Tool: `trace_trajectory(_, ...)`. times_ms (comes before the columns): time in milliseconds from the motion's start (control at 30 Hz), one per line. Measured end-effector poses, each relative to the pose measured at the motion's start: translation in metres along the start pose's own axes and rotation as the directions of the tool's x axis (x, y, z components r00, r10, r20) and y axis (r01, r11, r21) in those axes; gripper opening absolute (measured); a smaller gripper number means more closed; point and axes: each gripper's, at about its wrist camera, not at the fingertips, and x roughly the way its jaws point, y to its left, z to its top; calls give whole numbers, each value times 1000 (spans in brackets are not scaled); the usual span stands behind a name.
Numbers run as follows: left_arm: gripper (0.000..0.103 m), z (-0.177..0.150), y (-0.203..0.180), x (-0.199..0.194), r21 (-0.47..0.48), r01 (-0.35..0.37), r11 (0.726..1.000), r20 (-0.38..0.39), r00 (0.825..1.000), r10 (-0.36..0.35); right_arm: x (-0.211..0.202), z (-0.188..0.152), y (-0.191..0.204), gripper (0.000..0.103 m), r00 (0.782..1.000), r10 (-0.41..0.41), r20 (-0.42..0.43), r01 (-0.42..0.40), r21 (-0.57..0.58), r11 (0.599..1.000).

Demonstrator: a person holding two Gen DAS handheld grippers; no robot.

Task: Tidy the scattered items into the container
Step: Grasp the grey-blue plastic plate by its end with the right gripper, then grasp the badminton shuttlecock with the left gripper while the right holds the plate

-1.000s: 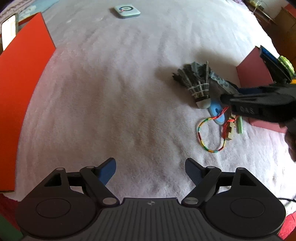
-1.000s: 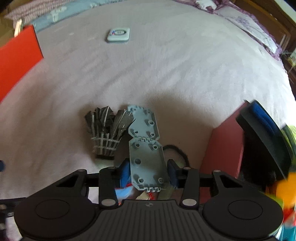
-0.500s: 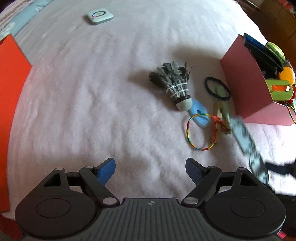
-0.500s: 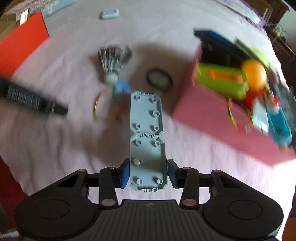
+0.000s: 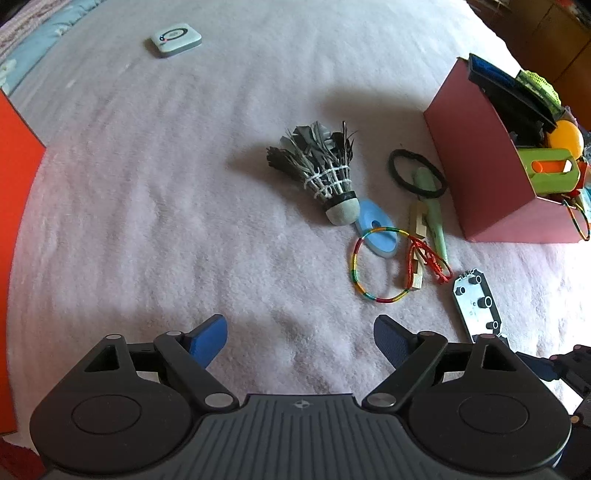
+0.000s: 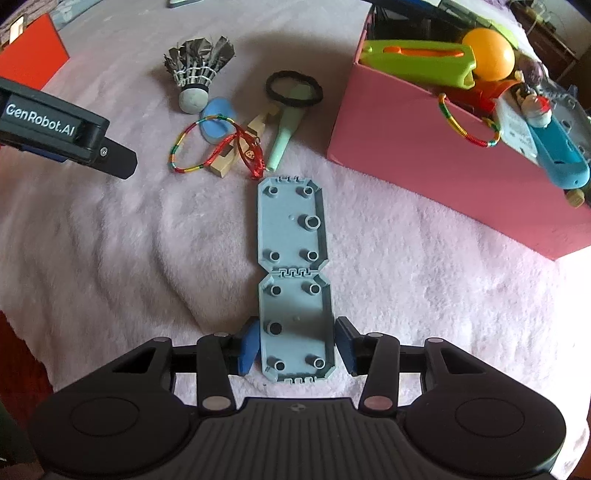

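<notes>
My right gripper (image 6: 296, 349) is shut on a grey-blue hinged plastic plate (image 6: 291, 258) that sticks out forward; it also shows in the left wrist view (image 5: 476, 306). The pink box (image 6: 424, 147) stands to the right, full of toys; in the left wrist view the box (image 5: 476, 155) is at the far right. Scattered on the blanket are a black shuttlecock (image 5: 321, 166), a blue oval piece (image 5: 376, 227), a rainbow bracelet (image 5: 373, 264), a black hair tie (image 5: 415, 171), a green spoon-like stick (image 5: 432, 210), a wooden piece (image 5: 417, 251) and a red cord (image 5: 430, 258). My left gripper (image 5: 301, 338) is open and empty, in front of them.
A white-pink fluffy blanket (image 5: 184, 184) covers the surface. A small white device (image 5: 175, 35) lies far back. An orange panel (image 5: 14, 192) stands at the left. A second rainbow bracelet (image 6: 469, 125) hangs on the box rim.
My right gripper lifted the hinged plate away from the shuttlecock and drew back toward me, now lower beside the pink box. The left gripper drifted so the items sit more central.
</notes>
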Motion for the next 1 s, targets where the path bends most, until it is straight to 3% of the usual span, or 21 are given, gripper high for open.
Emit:
trace_trajectory(400, 88, 40, -8, 10, -2, 25, 1000, 49, 999, -24, 5, -7, -7, 59, 1000, 5, -8, -4, 66, 998)
trace_trajectory(733, 87, 88, -16, 49, -62, 11, 998, 66, 998, -7, 7, -12, -6, 61, 1000, 14, 4, -14, 89, 996)
trace_trajectory(800, 79, 91, -16, 53, -47, -8, 999, 78, 997, 11, 7, -13, -6, 61, 1000, 18, 6, -18, 88, 996)
trace_trajectory(900, 56, 92, -16, 55, -15, -28, 999, 75, 997, 29, 6, -15, -6, 61, 1000, 23, 11, -24, 89, 996)
trace_trajectory(1000, 51, 88, -9, 50, -22, -8, 1000, 81, 997, 10, 5, -18, -5, 60, 1000, 24, 16, -26, 93, 995)
